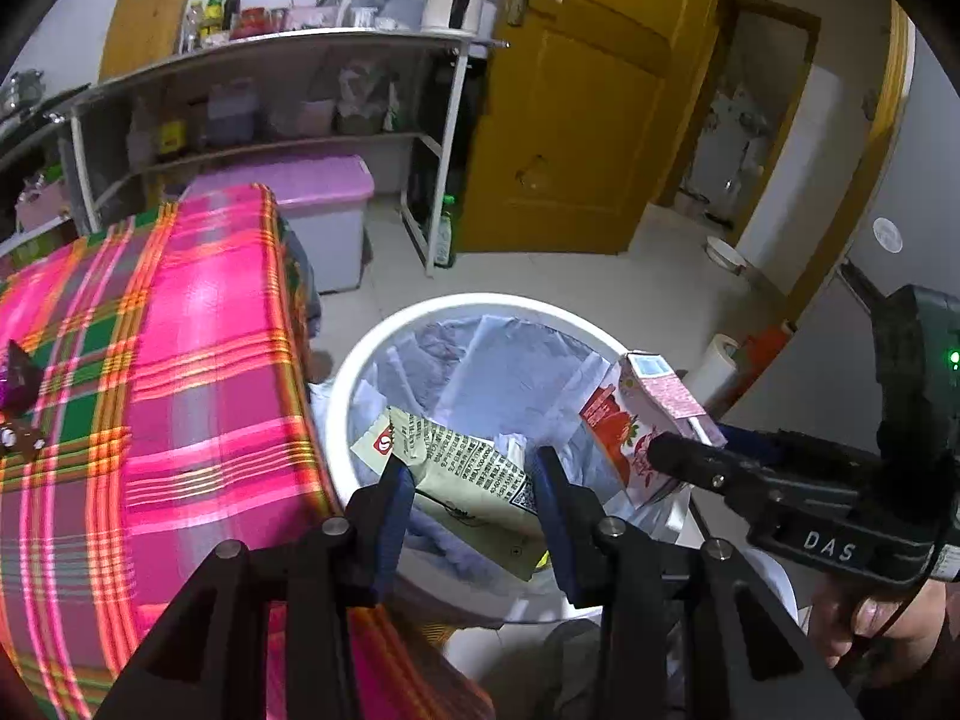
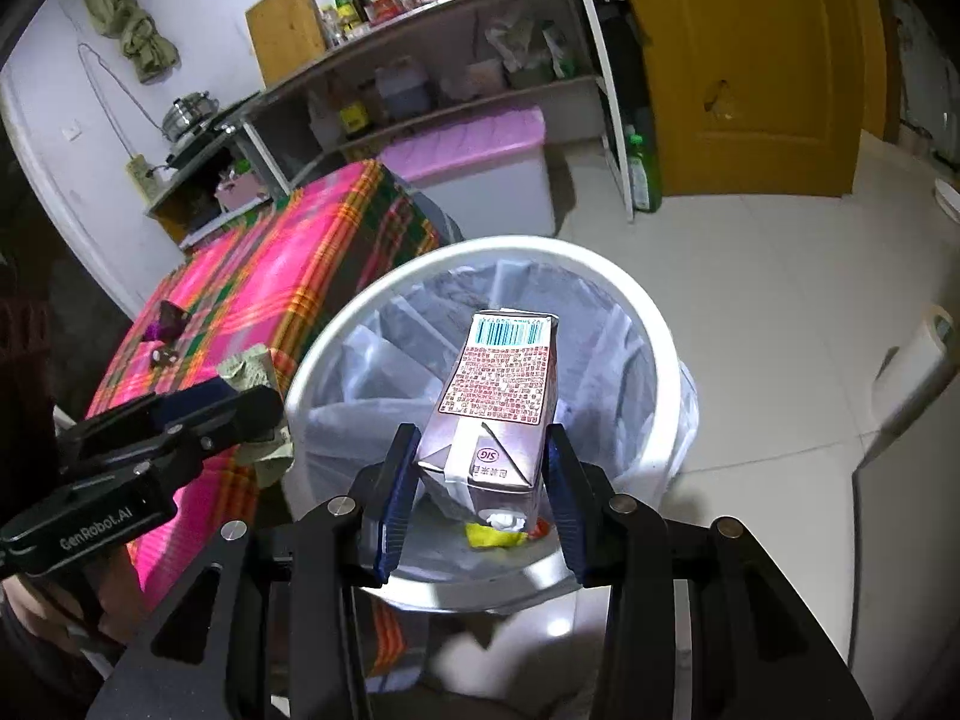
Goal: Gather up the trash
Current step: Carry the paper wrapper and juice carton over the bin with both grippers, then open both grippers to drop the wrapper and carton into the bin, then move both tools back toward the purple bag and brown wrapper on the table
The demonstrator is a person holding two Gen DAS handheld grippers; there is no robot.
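**Two pieces of trash poised over the bin**

A tiled kitchen floor, a yellow door (image 1: 576,120) and a cluttered shelf rack (image 1: 270,90) frame the scene. A tabletop under a pink plaid cloth (image 1: 180,360) stands just beside a white trash bin (image 2: 630,324) lined with a pale bag.

Both claws hang over the bin's mouth, angled downward. The right claw (image 2: 480,468) is clamped on a drink carton (image 2: 498,396), its blue pads pressing both sides. The left claw (image 1: 474,492) grips a crumpled paper package (image 1: 474,480) printed with text, near the bin's left rim.

To do the drop well, each piece should probably be well inside the rim before the jaws part; the package sits closest to the edge. Bits of wrapper (image 1: 18,402) remain on the cloth for a later pass.
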